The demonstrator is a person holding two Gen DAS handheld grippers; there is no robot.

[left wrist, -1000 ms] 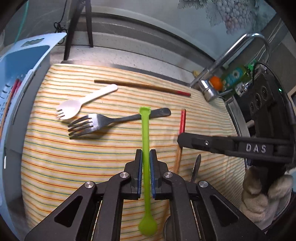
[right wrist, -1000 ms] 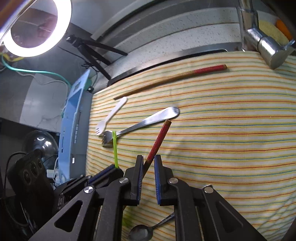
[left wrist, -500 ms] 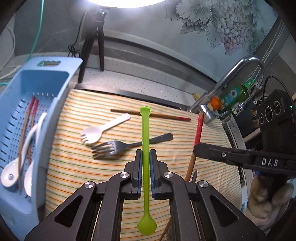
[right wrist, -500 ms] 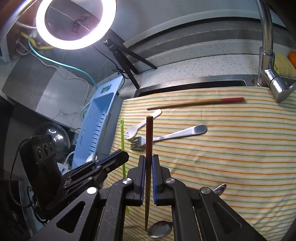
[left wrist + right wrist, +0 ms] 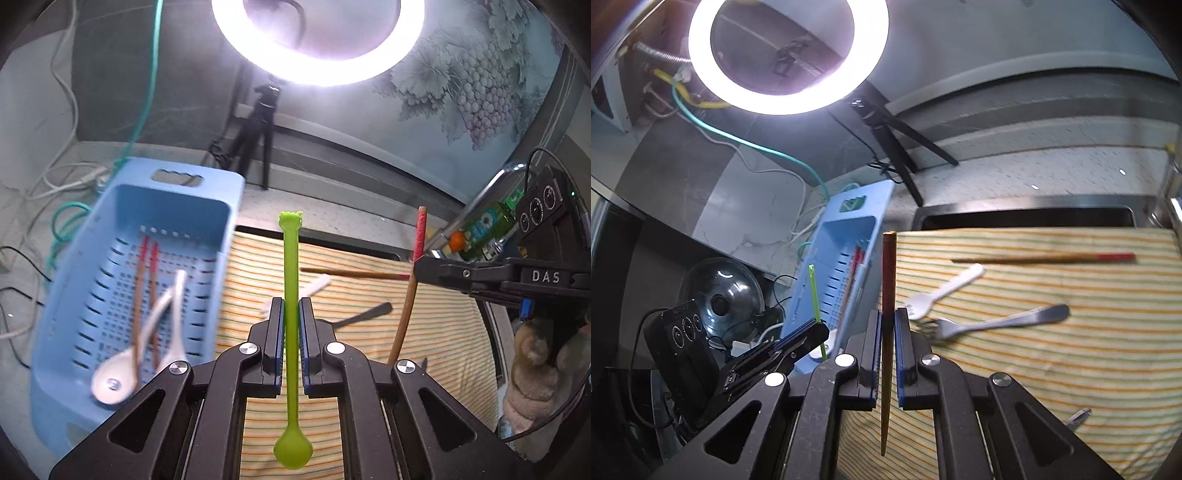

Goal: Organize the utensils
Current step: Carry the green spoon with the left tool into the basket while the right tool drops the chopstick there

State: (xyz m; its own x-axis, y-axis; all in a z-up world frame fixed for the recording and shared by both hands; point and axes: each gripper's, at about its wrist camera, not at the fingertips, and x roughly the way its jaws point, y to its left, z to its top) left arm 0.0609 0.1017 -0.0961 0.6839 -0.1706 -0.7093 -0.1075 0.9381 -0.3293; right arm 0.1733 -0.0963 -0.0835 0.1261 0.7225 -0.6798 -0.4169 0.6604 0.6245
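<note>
Both tools have risen off the striped cloth (image 5: 1071, 369): left gripper (image 5: 291, 325) clamps the green spoon (image 5: 290, 280), right gripper (image 5: 886, 332) the chopstick (image 5: 888, 280); blue basket (image 5: 122, 206), now at left of frame, likely receives them.

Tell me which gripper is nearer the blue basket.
Left. The left gripper holds the green spoon right beside the blue basket; the right gripper, with a chopstick, is over the striped cloth.
</note>
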